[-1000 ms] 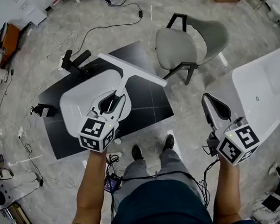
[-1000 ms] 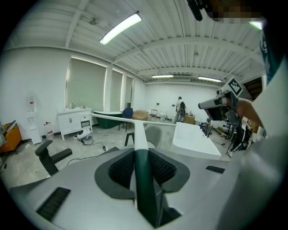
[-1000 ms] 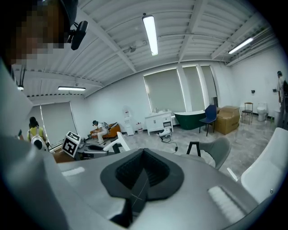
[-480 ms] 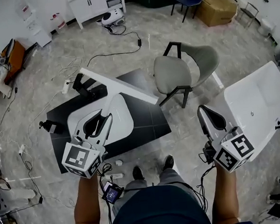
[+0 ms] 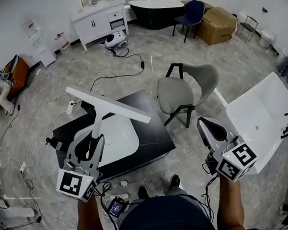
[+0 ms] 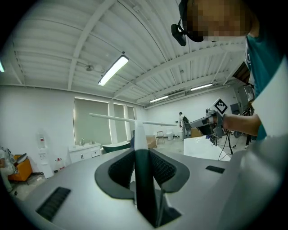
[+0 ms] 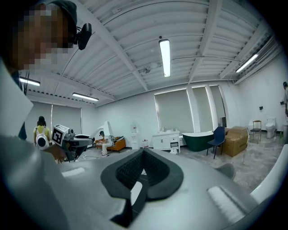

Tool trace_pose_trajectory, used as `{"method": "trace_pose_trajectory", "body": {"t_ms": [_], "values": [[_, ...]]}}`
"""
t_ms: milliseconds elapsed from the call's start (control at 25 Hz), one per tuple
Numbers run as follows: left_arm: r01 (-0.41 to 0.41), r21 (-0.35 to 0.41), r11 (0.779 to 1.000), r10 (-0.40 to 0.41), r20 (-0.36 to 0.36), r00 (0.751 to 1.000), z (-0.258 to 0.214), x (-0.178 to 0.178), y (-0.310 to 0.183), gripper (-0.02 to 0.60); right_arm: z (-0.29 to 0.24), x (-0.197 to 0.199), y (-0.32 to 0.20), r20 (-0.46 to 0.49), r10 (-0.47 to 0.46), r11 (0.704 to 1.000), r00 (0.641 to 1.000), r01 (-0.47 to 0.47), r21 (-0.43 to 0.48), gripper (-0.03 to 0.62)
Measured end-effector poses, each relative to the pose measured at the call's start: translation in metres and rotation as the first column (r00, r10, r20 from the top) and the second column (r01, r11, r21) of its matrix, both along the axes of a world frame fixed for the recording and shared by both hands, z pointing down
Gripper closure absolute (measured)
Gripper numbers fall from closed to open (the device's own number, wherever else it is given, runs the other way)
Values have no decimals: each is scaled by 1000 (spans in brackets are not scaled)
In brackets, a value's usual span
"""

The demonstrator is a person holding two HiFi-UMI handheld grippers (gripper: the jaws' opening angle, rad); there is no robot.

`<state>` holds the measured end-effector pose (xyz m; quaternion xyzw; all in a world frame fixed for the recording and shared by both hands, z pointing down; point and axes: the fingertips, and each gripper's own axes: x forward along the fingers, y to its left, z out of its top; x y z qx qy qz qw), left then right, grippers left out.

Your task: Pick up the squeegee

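The squeegee has a long white blade (image 5: 108, 105) and a handle that is white at the blade and dark lower down (image 5: 96, 128). My left gripper (image 5: 90, 144) is shut on that handle and holds it in the air over the white basin (image 5: 123, 136). In the left gripper view the handle (image 6: 143, 179) stands upright between the two pads, with the blade (image 6: 130, 120) level across the top. My right gripper (image 5: 202, 124) hangs at the right with its jaws together and nothing in them. In the right gripper view the right gripper (image 7: 143, 157) shows its pads meeting at the tips.
The basin lies on a black mat (image 5: 155, 133) on the grey floor. A grey chair (image 5: 182, 91) stands behind it and a white bathtub (image 5: 259, 109) is at the right. Cables trail over the floor at left. A white cabinet (image 5: 100, 15) and a cardboard box (image 5: 218, 23) are far back.
Both grippers have risen. The left one has carried the squeegee up and to the left over the basin. More of the far room shows in the head view.
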<state>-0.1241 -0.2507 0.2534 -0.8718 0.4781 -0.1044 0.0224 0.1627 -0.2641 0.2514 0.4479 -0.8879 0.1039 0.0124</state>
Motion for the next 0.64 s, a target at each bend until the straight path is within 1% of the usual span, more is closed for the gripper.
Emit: {"method": "trace_pose_trajectory", "body": {"t_ms": [200, 320, 640], "values": [[15, 15, 1000, -15, -16, 1000, -5, -7, 9, 486, -5, -4, 6, -7, 2, 1000, 1000, -1, 23, 588], [14, 29, 999, -13, -11, 1000, -7, -8, 11, 486, -9, -3, 7, -12, 0, 999, 1000, 0, 34, 588], [33, 15, 999, -32, -29, 999, -5, -12, 13, 486, -10, -7, 6, -21, -1, 999, 1000, 2, 48, 588]]}}
